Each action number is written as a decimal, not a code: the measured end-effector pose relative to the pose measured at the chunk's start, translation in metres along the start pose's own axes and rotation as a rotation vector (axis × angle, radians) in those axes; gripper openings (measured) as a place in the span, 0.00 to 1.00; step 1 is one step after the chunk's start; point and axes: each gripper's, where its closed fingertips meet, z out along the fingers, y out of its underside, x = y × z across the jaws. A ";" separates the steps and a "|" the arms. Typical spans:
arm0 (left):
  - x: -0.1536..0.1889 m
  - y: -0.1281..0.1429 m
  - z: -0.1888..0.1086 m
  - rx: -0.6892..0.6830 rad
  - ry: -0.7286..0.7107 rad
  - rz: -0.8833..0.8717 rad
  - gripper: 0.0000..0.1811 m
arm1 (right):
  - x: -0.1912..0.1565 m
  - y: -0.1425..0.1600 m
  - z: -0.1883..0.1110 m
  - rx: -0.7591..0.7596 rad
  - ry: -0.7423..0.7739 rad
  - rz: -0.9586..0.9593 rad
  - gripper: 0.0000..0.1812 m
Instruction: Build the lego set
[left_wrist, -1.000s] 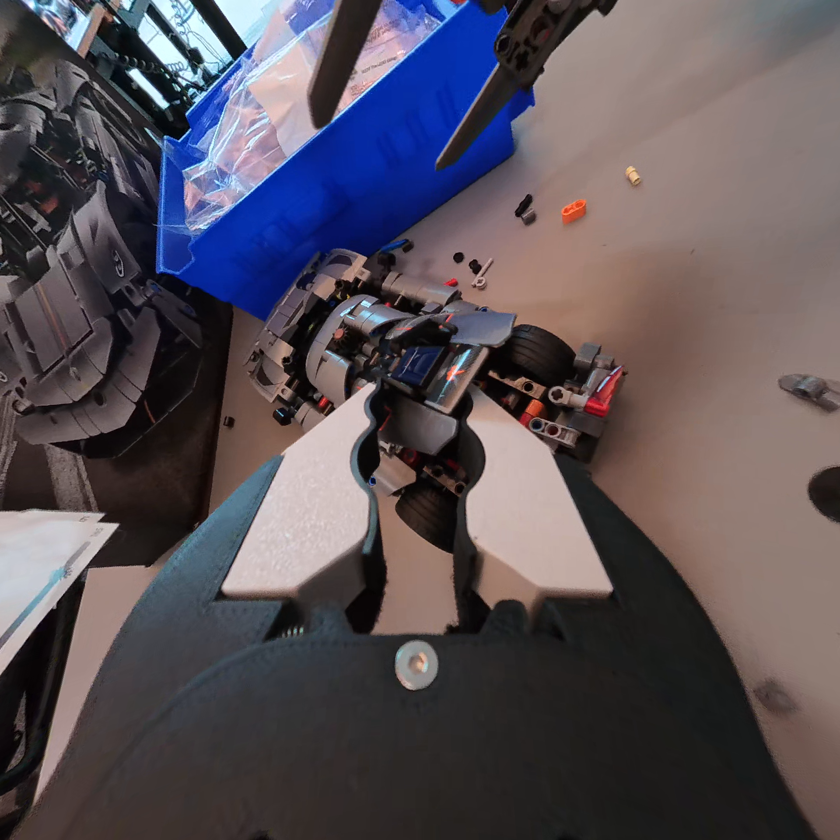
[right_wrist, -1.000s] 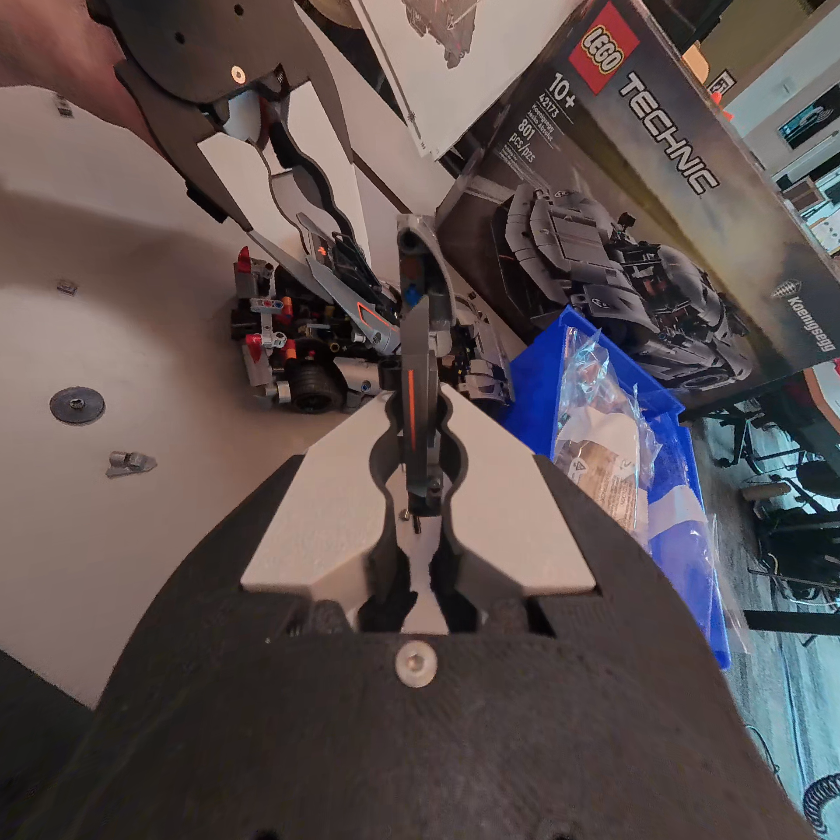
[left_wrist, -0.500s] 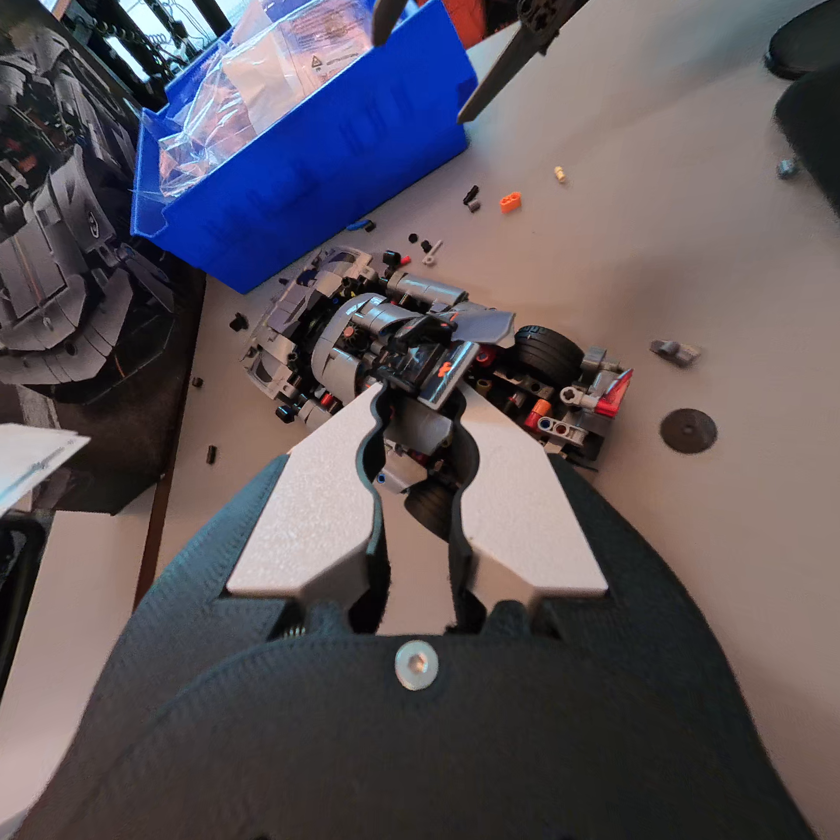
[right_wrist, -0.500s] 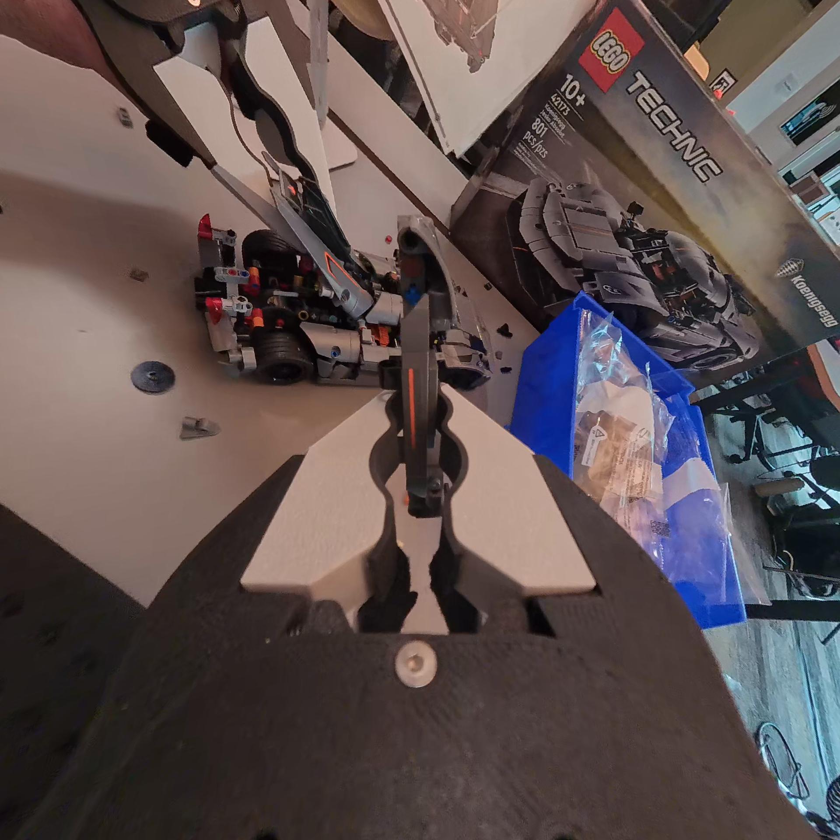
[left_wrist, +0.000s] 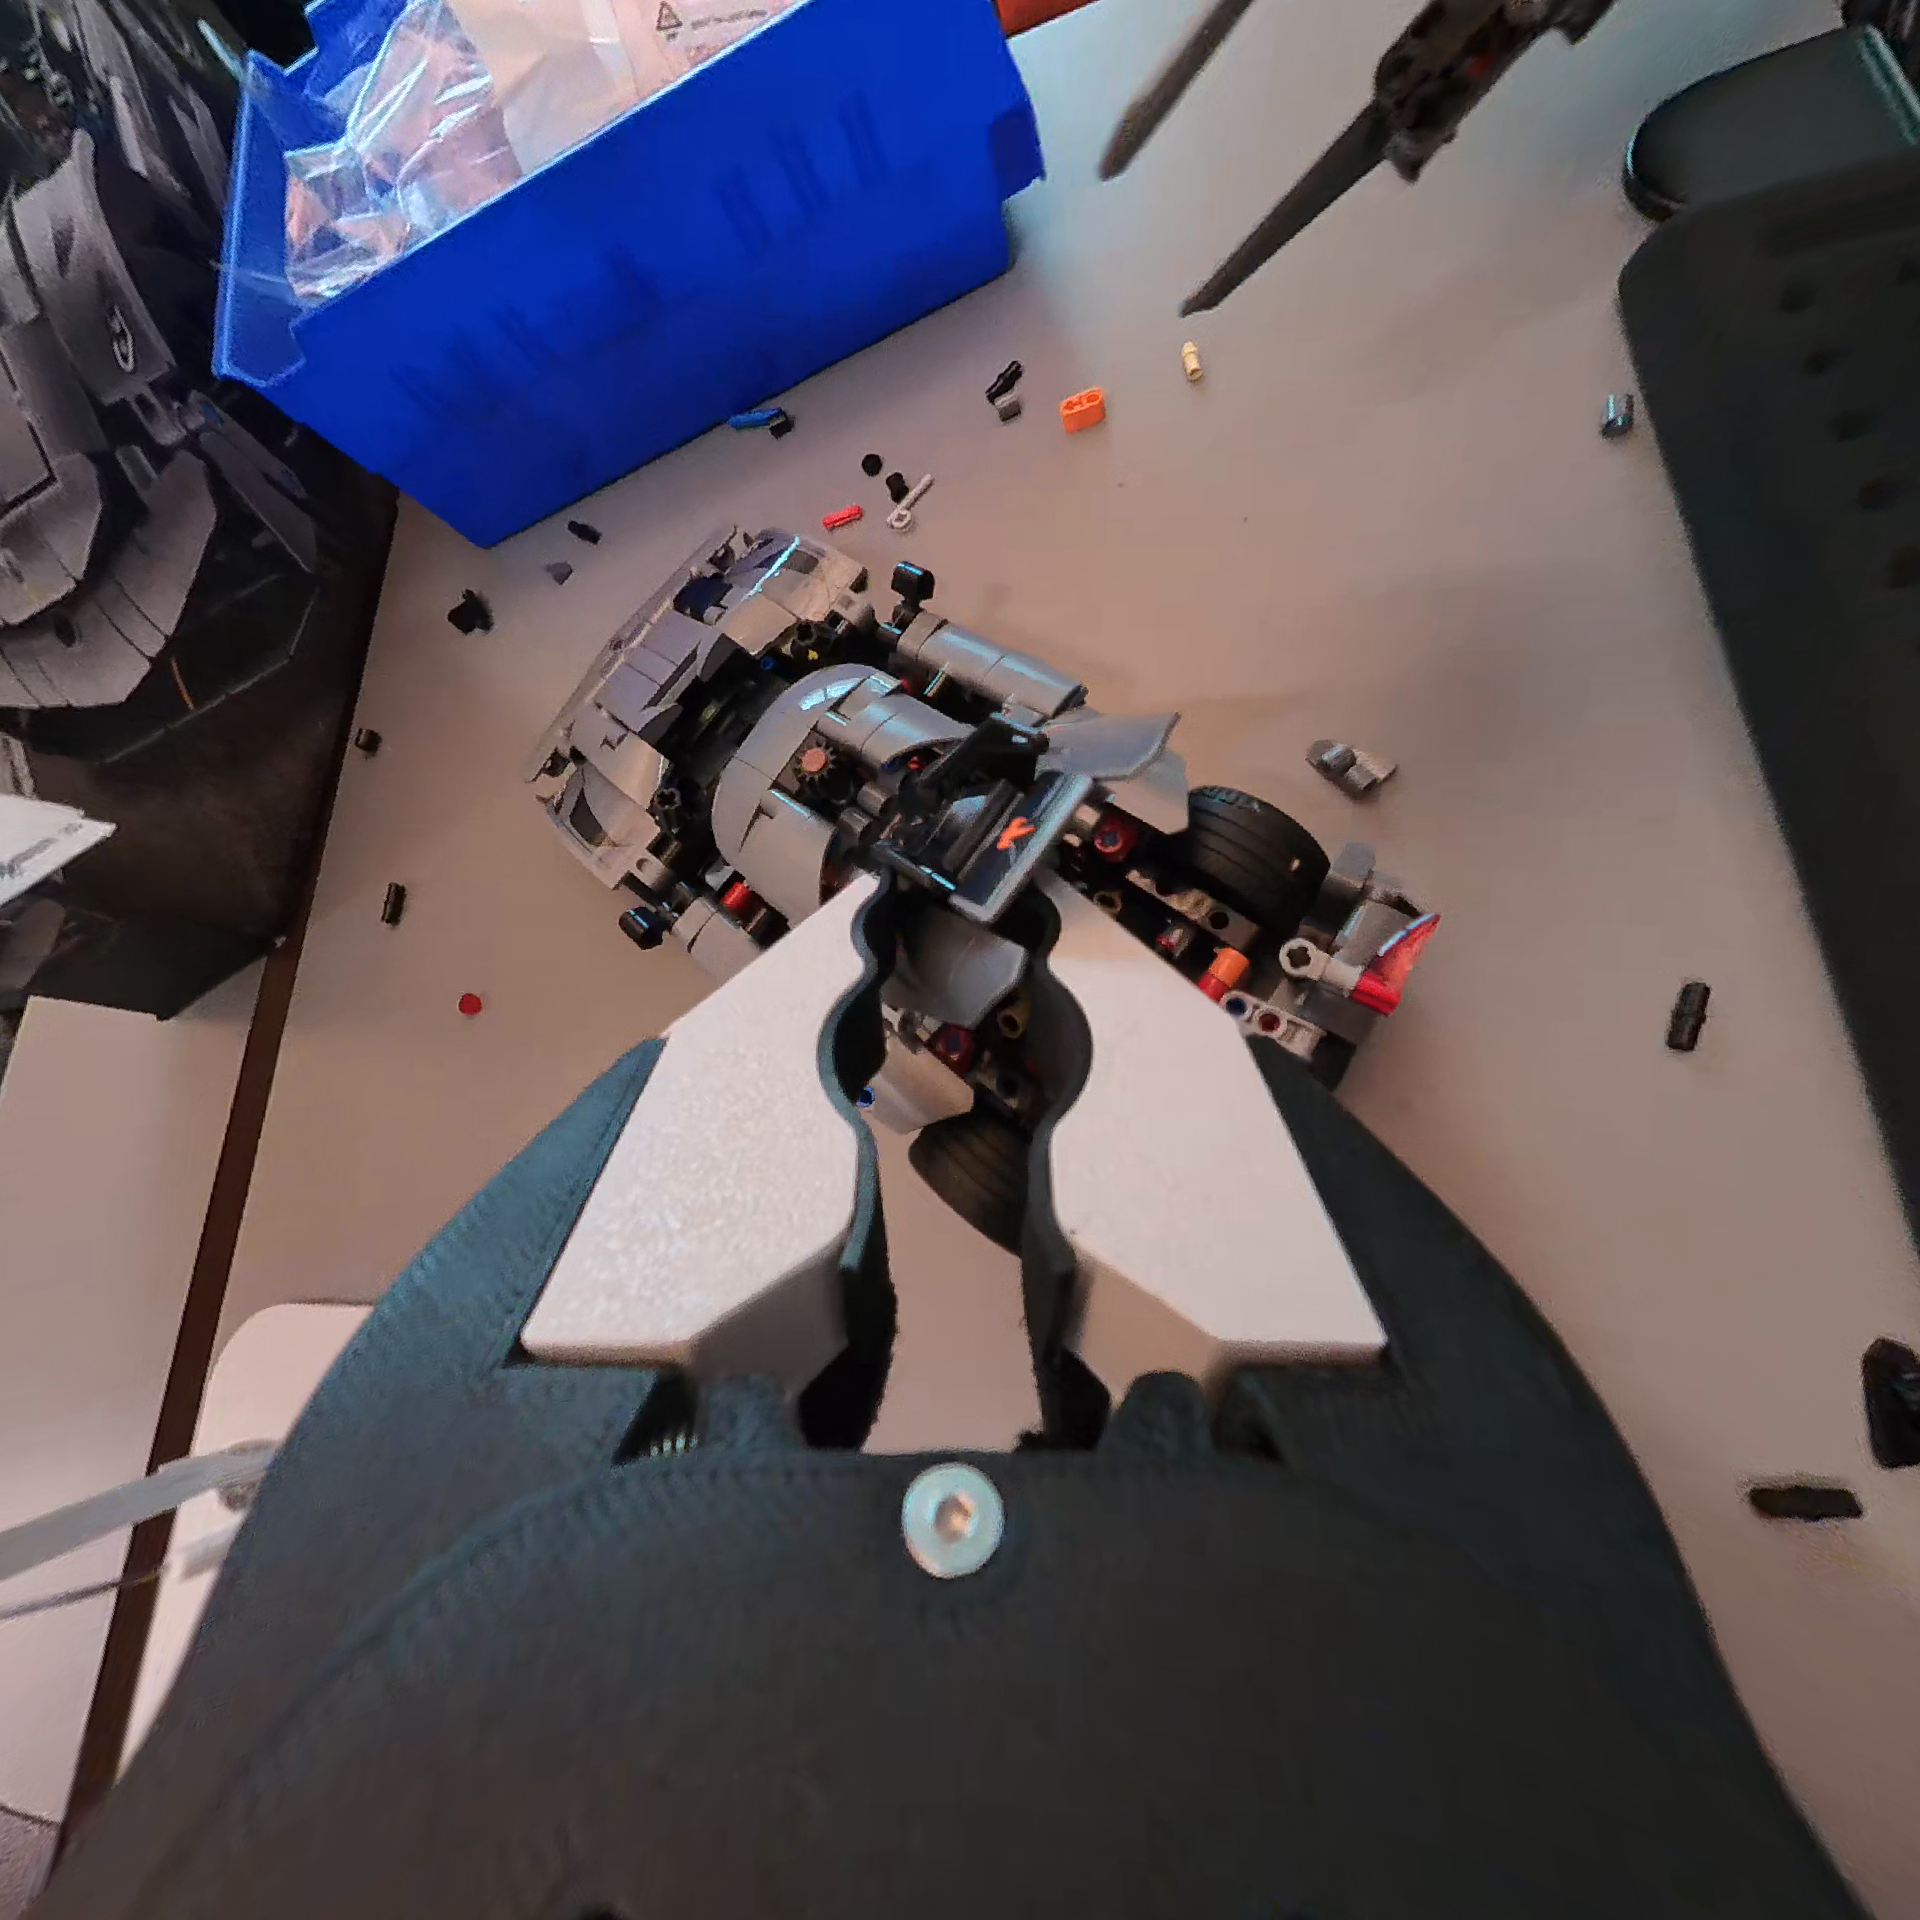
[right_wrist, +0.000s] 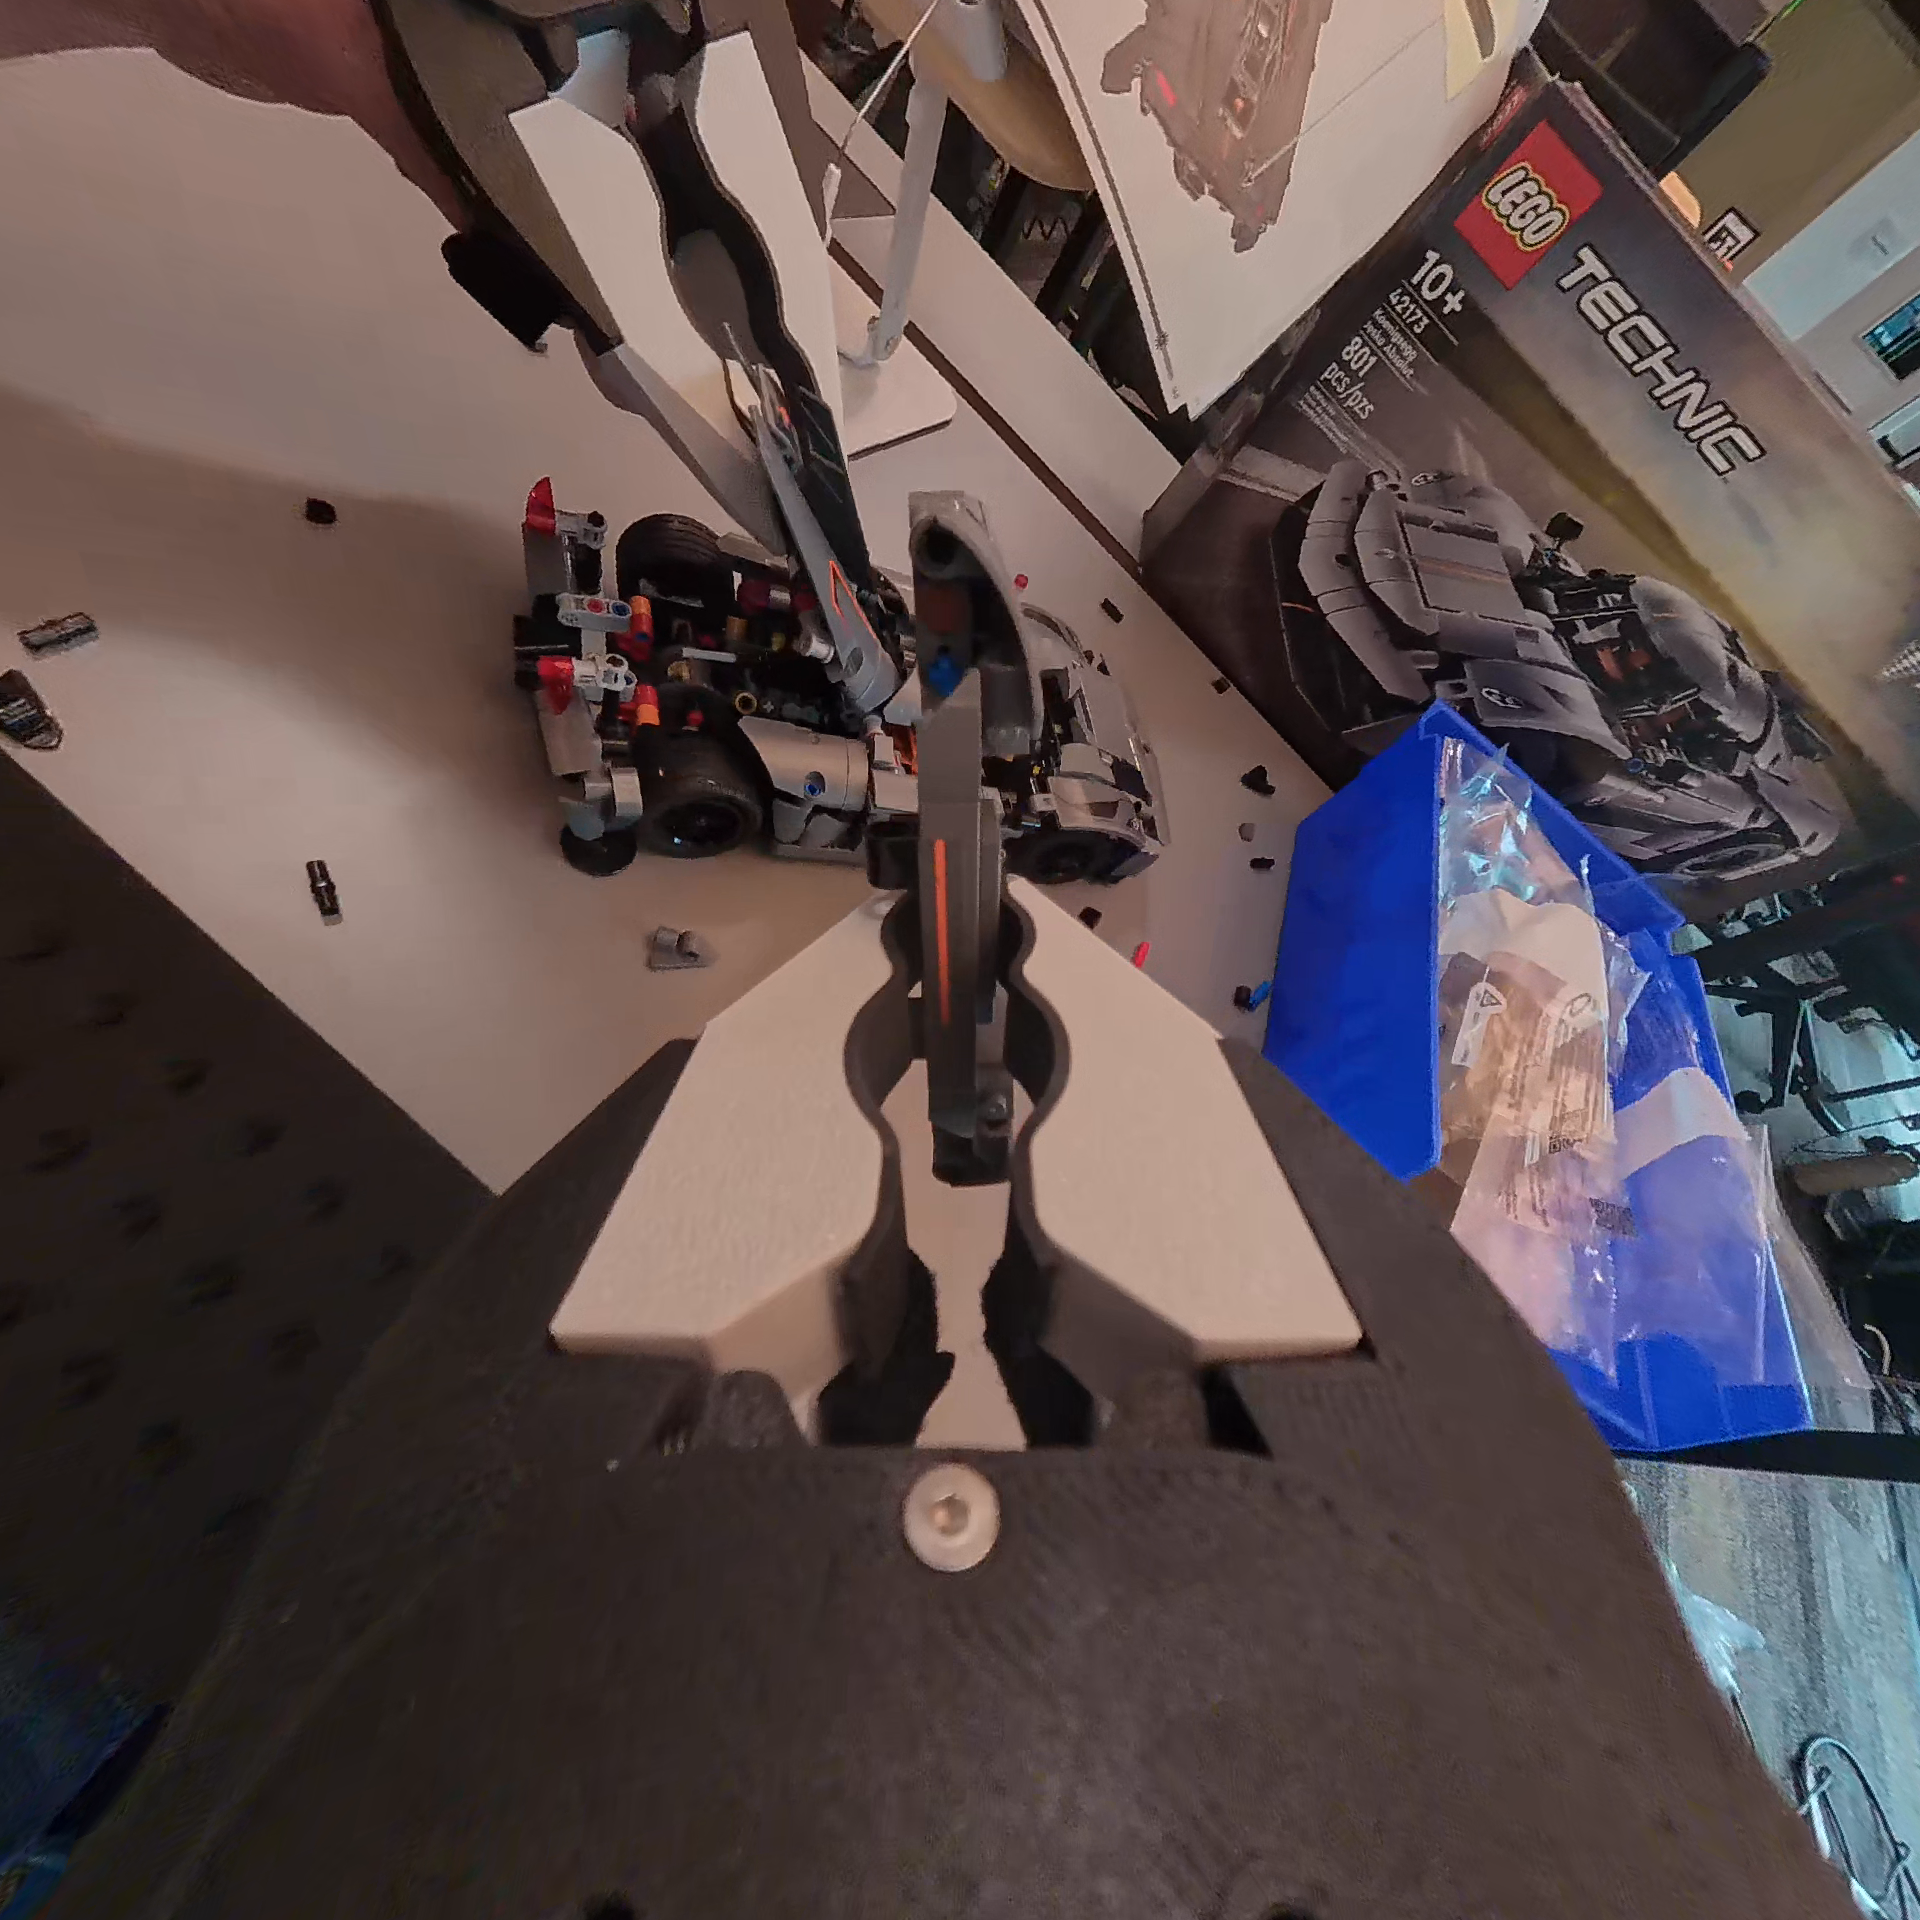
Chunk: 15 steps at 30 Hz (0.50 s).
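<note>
The partly built grey lego car (left_wrist: 790, 748) stands on the white table (left_wrist: 1351, 582); it also shows in the right wrist view (right_wrist: 727, 748). My left gripper (left_wrist: 956, 904) is shut on a dark panel with an orange mark (left_wrist: 997, 842) and holds it above the car's middle. From the right wrist view this left gripper (right_wrist: 790, 457) hangs over the car with the panel (right_wrist: 821, 540) pointing down at it. My right gripper (right_wrist: 951, 904) is shut on a dark grey curved panel with an orange stripe (right_wrist: 956, 831), upright, in front of the car. In the left wrist view it (left_wrist: 1143, 239) is at the top right.
A blue bin (left_wrist: 644, 270) with plastic bags stands behind the car, the set's box (right_wrist: 1558, 499) beyond it. Small loose parts lie around the car, among them an orange piece (left_wrist: 1082, 408) and a grey piece (left_wrist: 1349, 767). A dark perforated mat (left_wrist: 1787, 623) borders the table. My right fingertips sit around 15 cm from my left ones. The grey piece (left_wrist: 1349, 767) is about 12 cm from my left fingertips. Seen from the right wrist view (right_wrist: 677, 948) as well.
Both grippers have pulled back and up from the car, each still holding its panel. The car looks smaller and more of the table and mat shows.
</note>
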 end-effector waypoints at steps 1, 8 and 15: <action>0.000 -0.001 0.000 -0.002 -0.008 -0.018 0.11 | 0.000 0.001 -0.002 -0.001 0.002 0.002 0.05; -0.001 -0.006 0.003 -0.036 -0.023 -0.079 0.11 | -0.006 0.003 -0.008 0.000 -0.004 0.001 0.05; -0.007 -0.009 0.010 -0.088 0.084 -0.190 0.13 | -0.014 -0.009 -0.001 -0.015 -0.018 -0.060 0.05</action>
